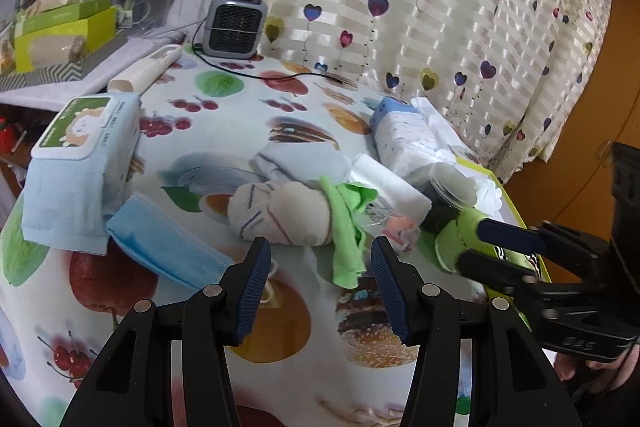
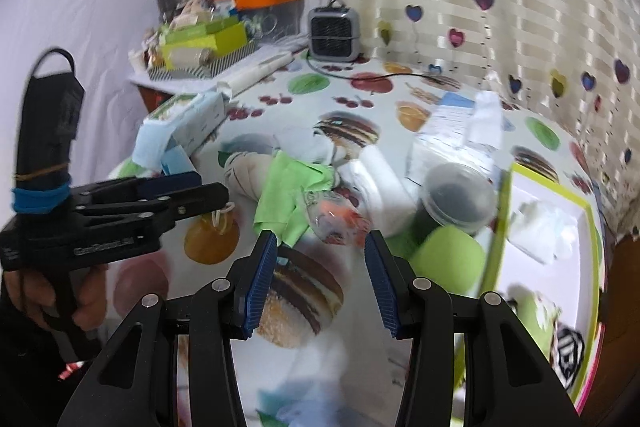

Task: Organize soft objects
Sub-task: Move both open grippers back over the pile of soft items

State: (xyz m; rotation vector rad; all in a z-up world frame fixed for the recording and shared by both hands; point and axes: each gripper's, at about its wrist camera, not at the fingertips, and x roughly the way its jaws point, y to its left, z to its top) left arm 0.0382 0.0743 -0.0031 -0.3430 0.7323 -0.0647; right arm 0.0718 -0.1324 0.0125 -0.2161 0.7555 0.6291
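Observation:
A heap of soft things lies mid-table: a rolled beige sock bundle (image 1: 280, 215), a green cloth (image 1: 344, 211), a white rolled towel (image 1: 388, 183) and grey folded socks (image 1: 296, 159). My left gripper (image 1: 320, 255) stands open just in front of the green cloth, with nothing between its fingers. A blue face mask (image 1: 168, 247) lies to its left. My right gripper (image 2: 320, 251) is also open and holds nothing, with a clear bag of orange bits (image 2: 336, 219) just ahead of it. A green plush roll (image 2: 448, 259) sits beside its right finger.
A dark jar with a clear lid (image 2: 456, 199) stands by a green-rimmed white box (image 2: 548, 187) at the table's right edge. A wipes pack (image 1: 80, 127) rests on a blue towel at left. A tissue pack (image 1: 404, 135), a grey heater (image 1: 234, 27) and its cable lie behind. A curtain hangs at the back.

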